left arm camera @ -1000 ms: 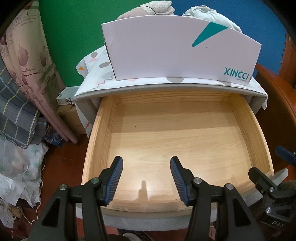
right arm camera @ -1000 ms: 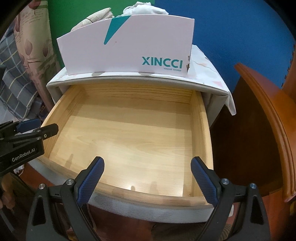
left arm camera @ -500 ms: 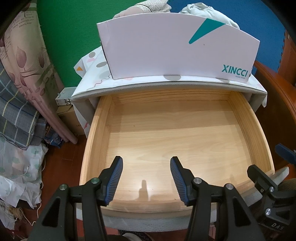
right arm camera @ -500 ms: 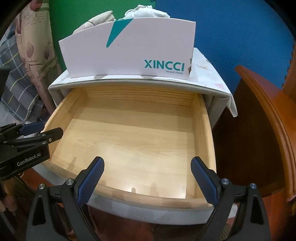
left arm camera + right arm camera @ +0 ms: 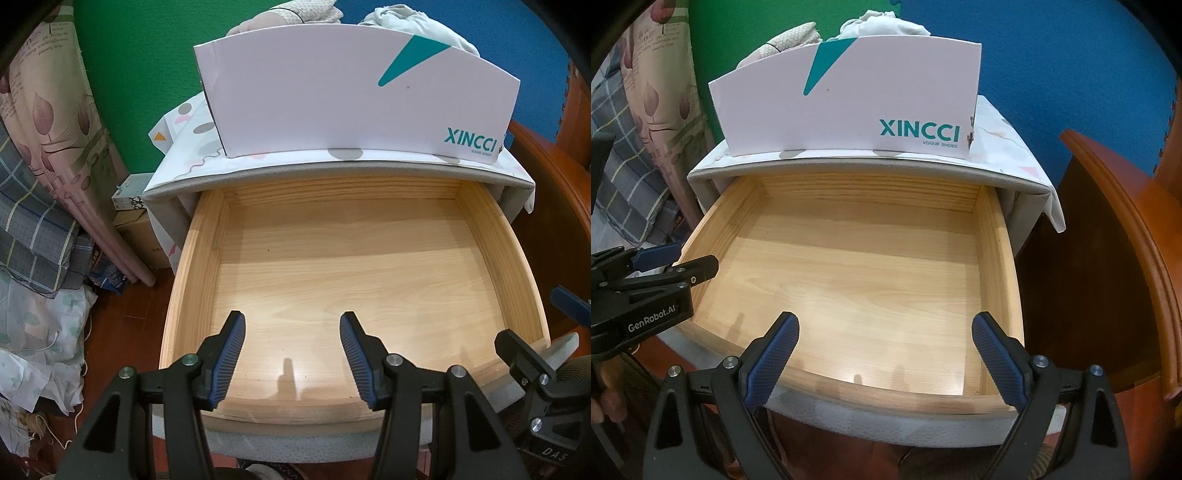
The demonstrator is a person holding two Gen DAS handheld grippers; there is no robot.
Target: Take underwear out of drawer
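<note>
Crumpled pale underwear (image 5: 417,22) (image 5: 882,24) lies heaped in the white cardboard XINCCI shoebox (image 5: 354,99) (image 5: 849,99) on the cloth-covered nightstand top (image 5: 192,162), above the open pale-wood drawer (image 5: 192,280) (image 5: 997,258), over whose front edge the left tool (image 5: 292,352) and right tool (image 5: 885,360) hover, fingers apart.

Left gripper (image 5: 291,325) held with fingers spread, nothing between them. Right gripper (image 5: 885,326) spread wider, likewise gripping nothing, side by side.

2 wrist views, both above the drawer's near edge
Each looks down and forward, close; both share the open drawer (image 5: 354,266) (image 5: 864,266) and the white box (image 5: 354,92) (image 5: 849,99) far behind.
</note>
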